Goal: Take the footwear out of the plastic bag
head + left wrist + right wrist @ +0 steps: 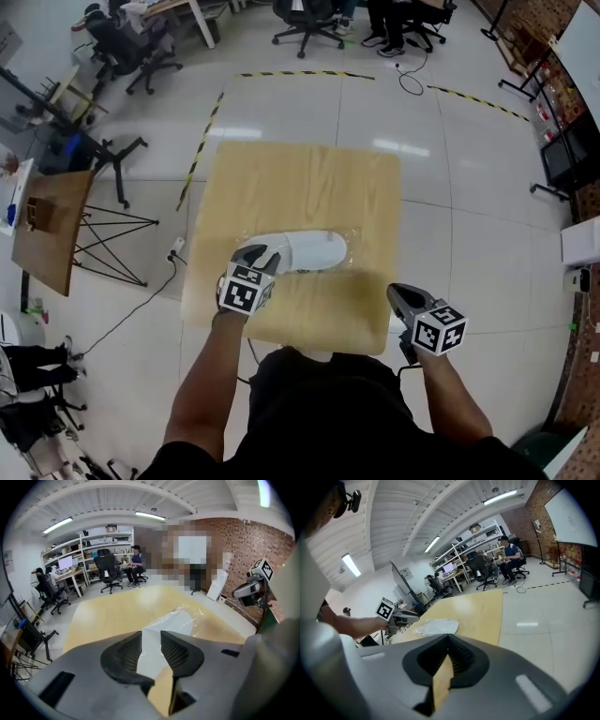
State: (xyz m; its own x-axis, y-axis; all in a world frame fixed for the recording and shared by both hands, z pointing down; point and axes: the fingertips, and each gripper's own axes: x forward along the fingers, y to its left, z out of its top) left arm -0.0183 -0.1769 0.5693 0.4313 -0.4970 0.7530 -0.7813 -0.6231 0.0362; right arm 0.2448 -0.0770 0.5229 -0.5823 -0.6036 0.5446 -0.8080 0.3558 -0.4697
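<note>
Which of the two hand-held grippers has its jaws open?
The left hand-held gripper, by the plastic bag: its jaws stand apart. The right hand-held gripper, at the edge of the table, has them together.

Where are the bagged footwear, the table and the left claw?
bagged footwear (314,251), head view, its white middle.
table (300,178), head view, bare far top.
left claw (151,640), left gripper view, midway between fingertips.

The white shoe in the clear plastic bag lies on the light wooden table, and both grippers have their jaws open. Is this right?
Not fully. Only the left gripper has its jaws open; the jaws of the right gripper are shut together, as the right gripper view shows. The white shoe in the clear plastic bag does lie on the light wooden table.
</note>
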